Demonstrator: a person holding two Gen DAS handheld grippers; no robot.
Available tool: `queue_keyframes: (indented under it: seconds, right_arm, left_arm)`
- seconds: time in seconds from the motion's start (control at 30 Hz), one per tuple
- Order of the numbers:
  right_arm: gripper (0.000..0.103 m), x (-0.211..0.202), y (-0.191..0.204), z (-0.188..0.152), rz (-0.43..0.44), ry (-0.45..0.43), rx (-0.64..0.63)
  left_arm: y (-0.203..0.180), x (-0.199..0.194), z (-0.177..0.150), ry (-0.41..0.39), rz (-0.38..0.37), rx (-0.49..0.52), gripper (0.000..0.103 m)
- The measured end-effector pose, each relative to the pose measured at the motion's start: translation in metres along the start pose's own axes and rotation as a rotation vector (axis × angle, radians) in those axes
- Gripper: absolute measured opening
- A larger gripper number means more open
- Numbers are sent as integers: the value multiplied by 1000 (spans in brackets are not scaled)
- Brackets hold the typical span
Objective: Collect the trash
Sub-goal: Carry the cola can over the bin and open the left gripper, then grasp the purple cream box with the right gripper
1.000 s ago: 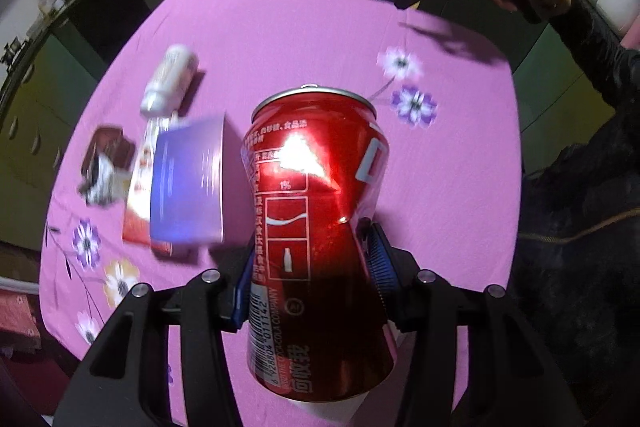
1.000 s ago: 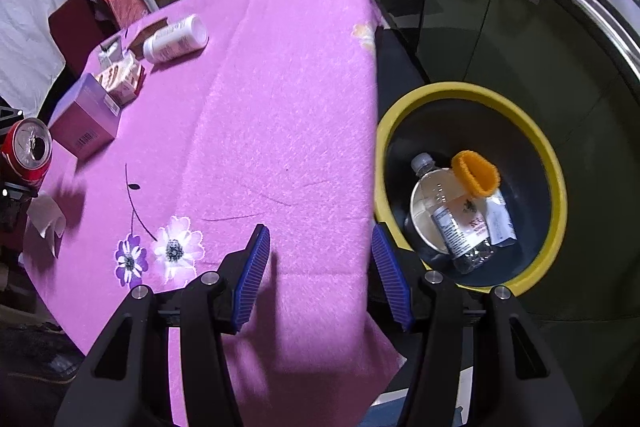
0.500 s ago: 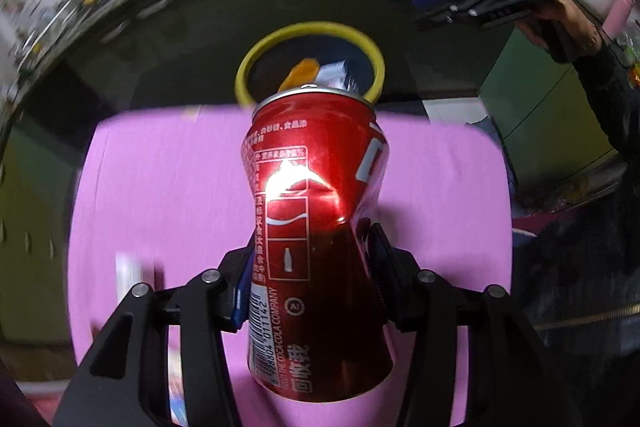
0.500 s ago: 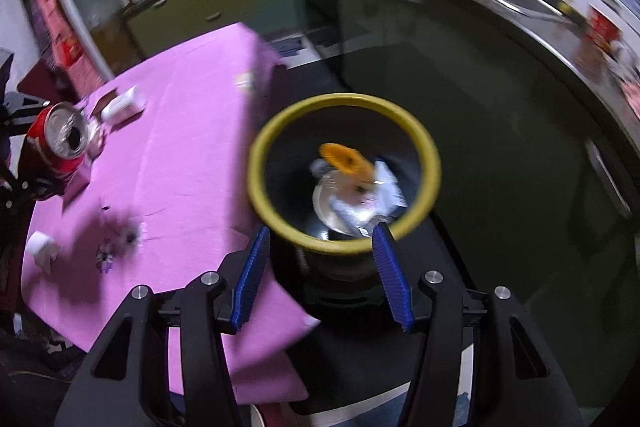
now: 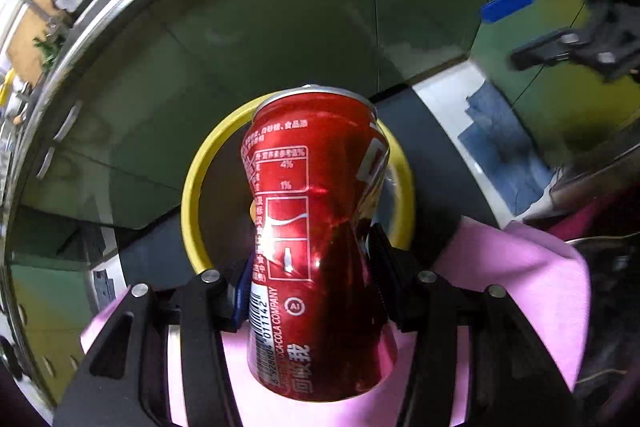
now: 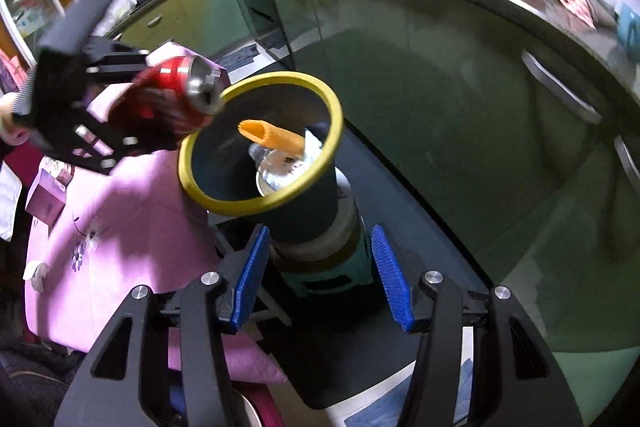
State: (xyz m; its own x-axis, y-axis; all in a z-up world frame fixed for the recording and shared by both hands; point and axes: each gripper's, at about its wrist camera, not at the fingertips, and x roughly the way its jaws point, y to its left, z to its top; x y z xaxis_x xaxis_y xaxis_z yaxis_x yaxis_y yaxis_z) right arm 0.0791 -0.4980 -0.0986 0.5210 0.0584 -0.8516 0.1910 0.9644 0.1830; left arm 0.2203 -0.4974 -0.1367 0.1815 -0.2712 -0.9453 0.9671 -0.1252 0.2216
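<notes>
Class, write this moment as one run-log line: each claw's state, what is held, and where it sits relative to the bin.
left claw: shut on can | can: at bin rim | right claw: open, empty | bin: holds trash

- The left gripper (image 5: 312, 283) has carried the dented red can (image 5: 316, 247) off the pink tablecloth (image 5: 520, 267); the can now hangs at the yellow-rimmed bin (image 5: 192, 187), over its near rim
- The right gripper (image 6: 324, 275) has swung away from the table; it now faces the bin's dark side and the green cabinets (image 6: 460, 107)
</notes>
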Motion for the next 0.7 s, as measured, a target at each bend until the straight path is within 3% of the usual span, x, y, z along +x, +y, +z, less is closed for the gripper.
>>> queue_keyframes:
  seconds: [0.13, 0.27, 0.4, 0.57, 0.7]
  right_arm:
    - [54, 4, -8, -7, 3, 10, 32]
    - [54, 7, -10, -10, 2, 19, 40]
    - [54, 4, -1, -6, 12, 7, 28]
    - [57, 6, 24, -3, 45, 8, -24]
    - [58, 11, 62, 5, 94, 20, -109]
  left_arm:
    - [2, 25, 10, 36, 72, 26, 71]
    - [14, 19, 9, 18, 81, -24, 71]
    - [17, -24, -4, -45, 105, -120, 81]
    - [14, -95, -57, -176, 104, -348, 90]
    - [-3, -151, -124, -268, 146, -546, 94]
